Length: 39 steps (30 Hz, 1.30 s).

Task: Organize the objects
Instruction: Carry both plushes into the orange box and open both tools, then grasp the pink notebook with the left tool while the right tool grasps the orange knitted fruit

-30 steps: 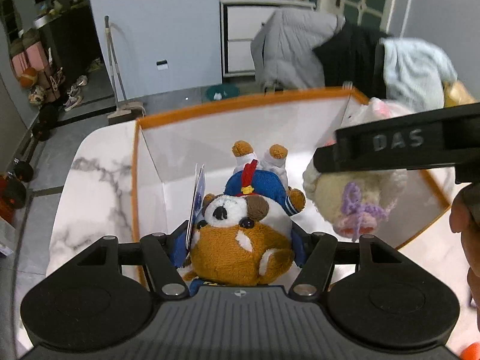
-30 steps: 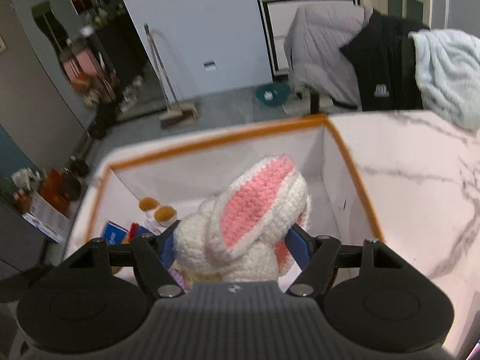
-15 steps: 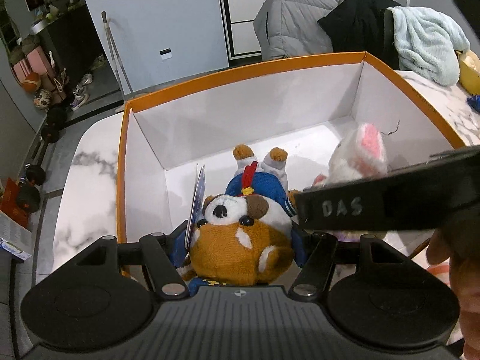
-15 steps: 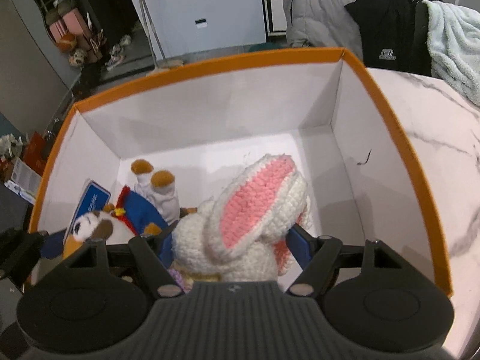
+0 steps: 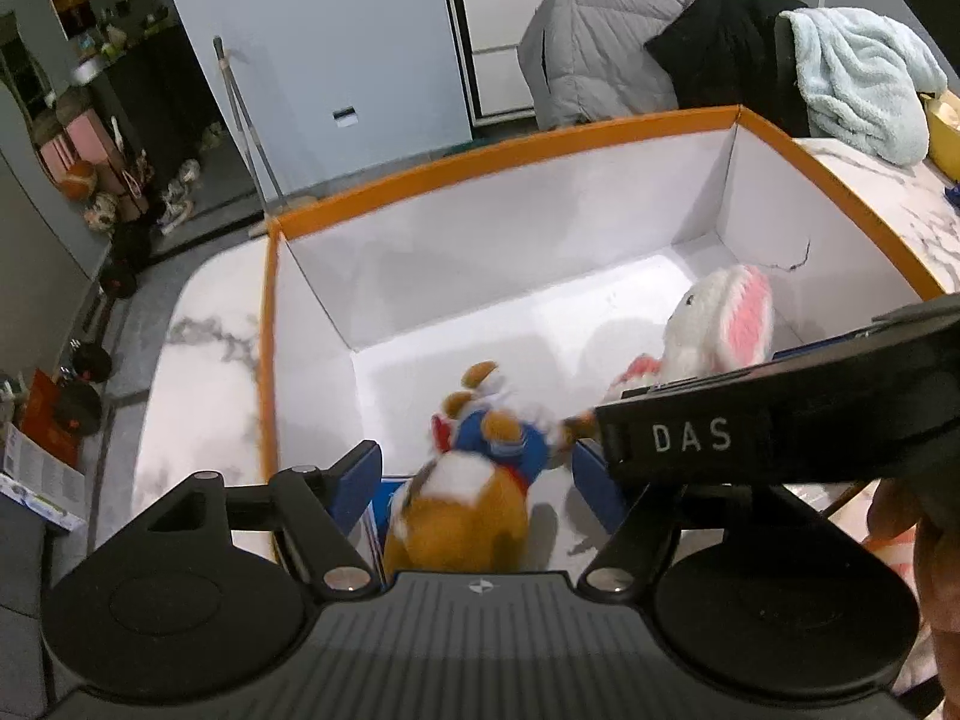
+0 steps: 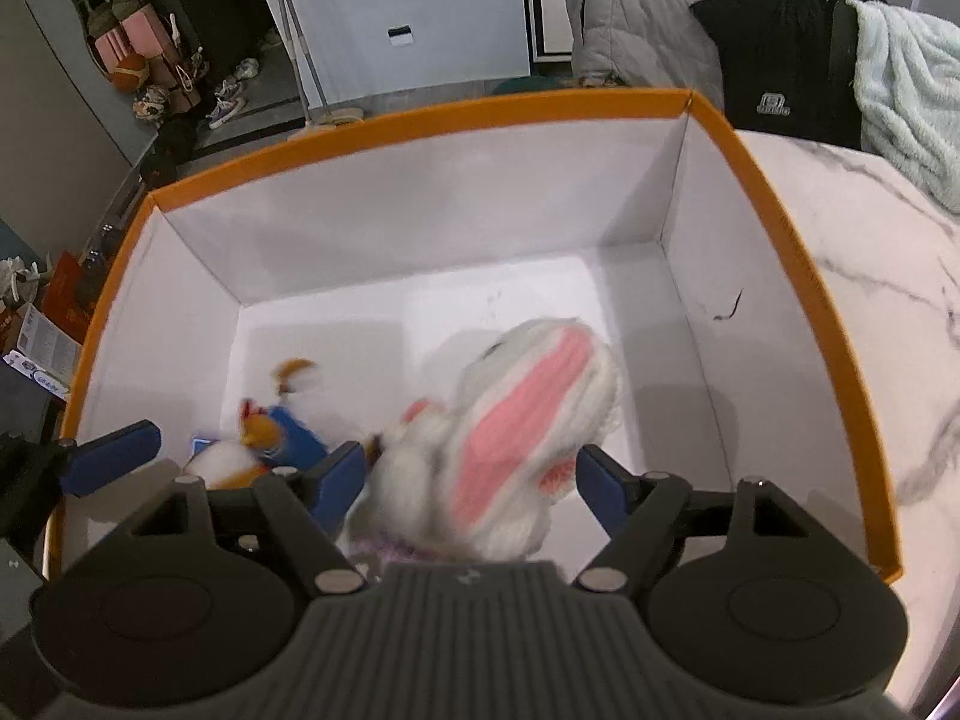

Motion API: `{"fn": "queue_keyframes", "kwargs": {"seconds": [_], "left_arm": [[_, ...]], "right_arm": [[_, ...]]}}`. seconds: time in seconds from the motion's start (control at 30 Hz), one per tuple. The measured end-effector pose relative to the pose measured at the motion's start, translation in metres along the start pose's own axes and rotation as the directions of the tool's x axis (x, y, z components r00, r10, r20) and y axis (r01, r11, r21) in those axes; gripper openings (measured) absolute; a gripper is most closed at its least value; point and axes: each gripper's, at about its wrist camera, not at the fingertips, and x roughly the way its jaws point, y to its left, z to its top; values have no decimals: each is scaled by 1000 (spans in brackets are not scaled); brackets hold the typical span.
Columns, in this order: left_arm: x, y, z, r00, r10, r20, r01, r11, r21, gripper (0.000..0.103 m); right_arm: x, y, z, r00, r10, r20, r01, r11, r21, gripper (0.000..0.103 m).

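Observation:
An orange-rimmed white box (image 5: 498, 162) stands on the marble table; it also shows in the right wrist view (image 6: 420, 114). My left gripper (image 5: 477, 483) is open over the box's near left. A brown dog plush in blue clothes (image 5: 474, 492) is blurred between its spread fingers, free of them. It also shows in the right wrist view (image 6: 264, 444). My right gripper (image 6: 474, 477) is open over the box. A white crochet bunny with pink ears (image 6: 510, 438) is blurred between its fingers, free of them. The bunny also shows in the left wrist view (image 5: 714, 324).
The marble table (image 6: 888, 276) extends right of the box. A light blue towel (image 5: 858, 84), a black jacket (image 6: 774, 60) and a grey coat (image 5: 594, 54) hang behind it. A broom (image 6: 300, 42) leans on the far wall. A yellow object (image 5: 945, 126) sits far right.
Both grippers have opened over the box. The dog plush and the bunny have left the fingers and are dropping into the box, blurred by motion.

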Motion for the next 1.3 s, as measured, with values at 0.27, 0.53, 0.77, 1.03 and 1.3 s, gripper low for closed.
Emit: {"fn": "queue_keyframes", "kwargs": {"seconds": [0.27, 0.53, 0.77, 1.03, 1.3], "left_arm": [[-28, 12, 6, 998, -37, 49, 39, 998, -40, 83], [-94, 28, -12, 983, -137, 121, 141, 990, -18, 85], [-155, 31, -52, 953, -252, 169, 241, 967, 86, 88], [-164, 30, -107, 931, -350, 102, 333, 930, 152, 90], [-144, 24, -153, 899, -435, 41, 419, 885, 205, 90]], "right_arm": [[-29, 6, 3, 999, 0, 44, 0, 1000, -3, 79], [-105, 13, -17, 992, 49, 115, -37, 994, -108, 81], [-180, 13, -63, 983, 99, 153, -60, 968, -243, 89], [-213, -13, -137, 987, 104, 119, -58, 940, -337, 94], [-195, -45, -200, 993, 93, 78, -62, 940, -337, 98]]}}
